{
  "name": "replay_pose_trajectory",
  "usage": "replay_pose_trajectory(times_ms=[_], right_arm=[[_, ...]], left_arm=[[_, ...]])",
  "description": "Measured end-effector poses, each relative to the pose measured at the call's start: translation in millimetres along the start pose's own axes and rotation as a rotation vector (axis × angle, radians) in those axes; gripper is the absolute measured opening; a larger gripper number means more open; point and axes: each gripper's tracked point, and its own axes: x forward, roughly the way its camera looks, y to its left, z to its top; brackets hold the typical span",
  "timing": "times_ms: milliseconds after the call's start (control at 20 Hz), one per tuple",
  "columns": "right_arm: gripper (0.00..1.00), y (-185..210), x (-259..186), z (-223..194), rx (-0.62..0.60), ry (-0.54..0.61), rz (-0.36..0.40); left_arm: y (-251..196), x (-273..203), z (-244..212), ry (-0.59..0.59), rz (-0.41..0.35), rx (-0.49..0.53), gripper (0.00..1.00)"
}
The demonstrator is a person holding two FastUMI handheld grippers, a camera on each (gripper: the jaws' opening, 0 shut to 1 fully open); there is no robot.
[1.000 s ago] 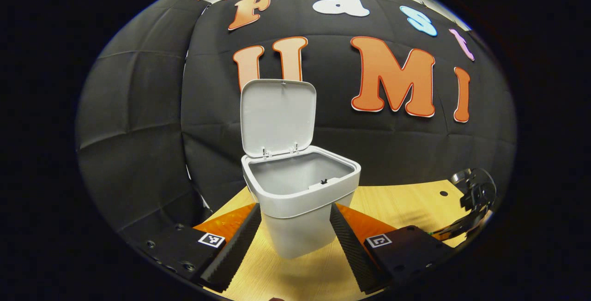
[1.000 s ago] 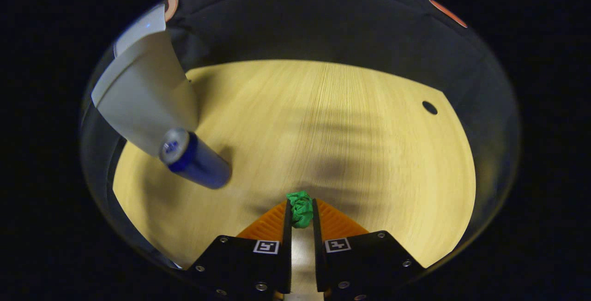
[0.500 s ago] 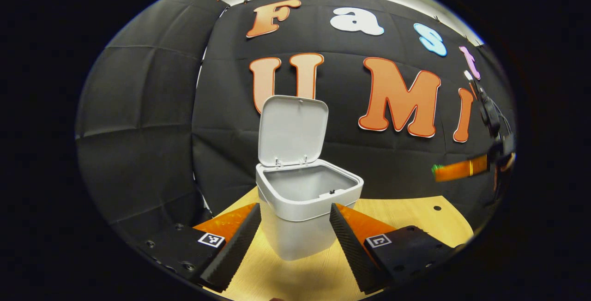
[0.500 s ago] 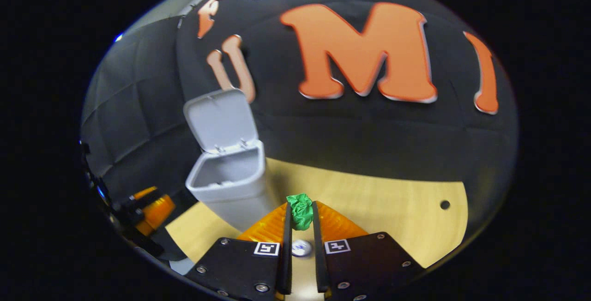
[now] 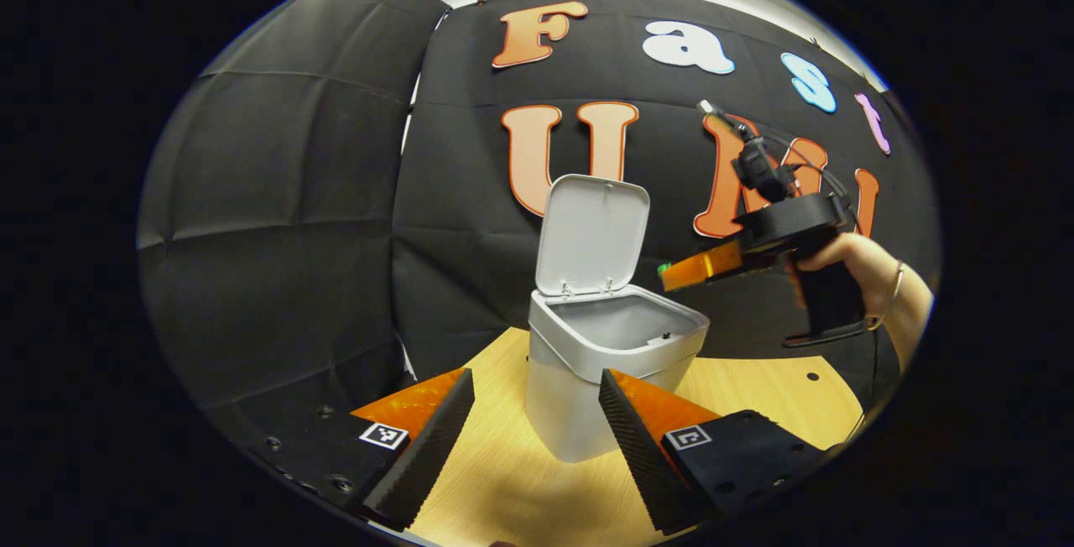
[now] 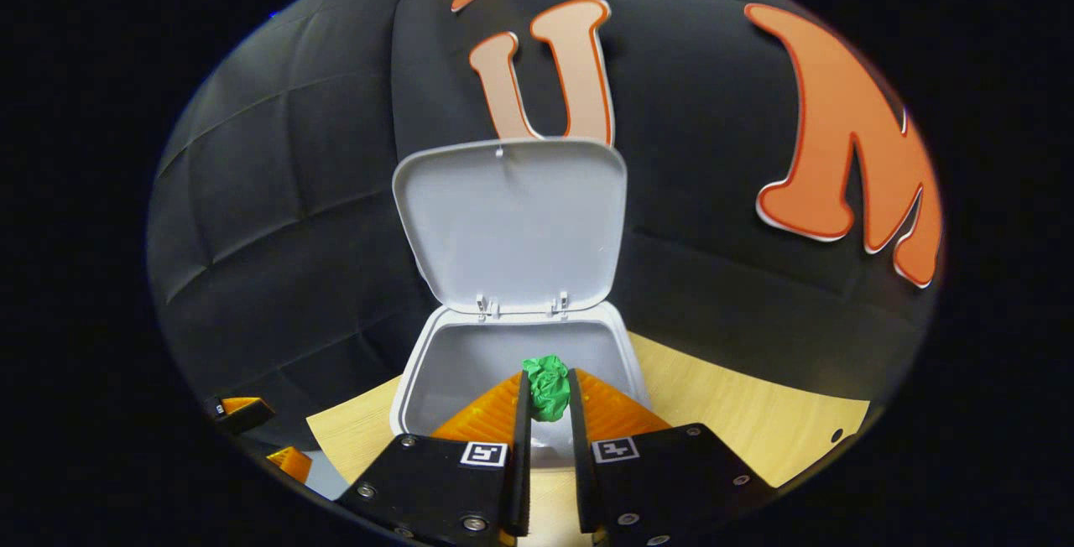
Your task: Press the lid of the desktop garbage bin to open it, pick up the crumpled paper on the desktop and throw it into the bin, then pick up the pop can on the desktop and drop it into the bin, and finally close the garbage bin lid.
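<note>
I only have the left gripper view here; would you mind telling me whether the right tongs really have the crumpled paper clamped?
Observer: Yes. In the right gripper view the green crumpled paper sits pinched between both fingers of the right tongs.
Operator: Thank you. Is it lined up with the bin opening?
Observer: From that view the paper appears in front of the open mouth of the garbage bin, with the raised lid standing behind it; whether it is over the opening I cannot tell.
Operator: And is anything in the bin already?
Observer: The part of the inside visible there looks bare; the bottom is hidden by the tongs.
</note>
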Motion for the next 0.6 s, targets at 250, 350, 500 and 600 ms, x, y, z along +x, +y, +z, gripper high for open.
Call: replay_pose_trajectory(times_ms=[250,350,500,600], right_arm=[[0.57,-16.5,10.1,2.3,0.001,0.025,-0.007],[0.66,-28.8,-7.6,9.1,0.025,-0.008,0.000],[0.72,-54.1,-50.7,10.2,0.056,-0.085,-0.023],[0.79,-89.6,-90.7,-2.4,0.097,-0.120,-0.086]], left_arm=[[8.9,8.3,-10.1,0.025,0.001,0.007,0.95],[1.3,12.7,-13.6,0.036,-0.015,0.001,0.95],[-23.4,23.0,-23.4,0.049,-0.058,0.013,0.95],[-53.2,26.5,-35.7,0.071,-0.118,0.035,0.95]])
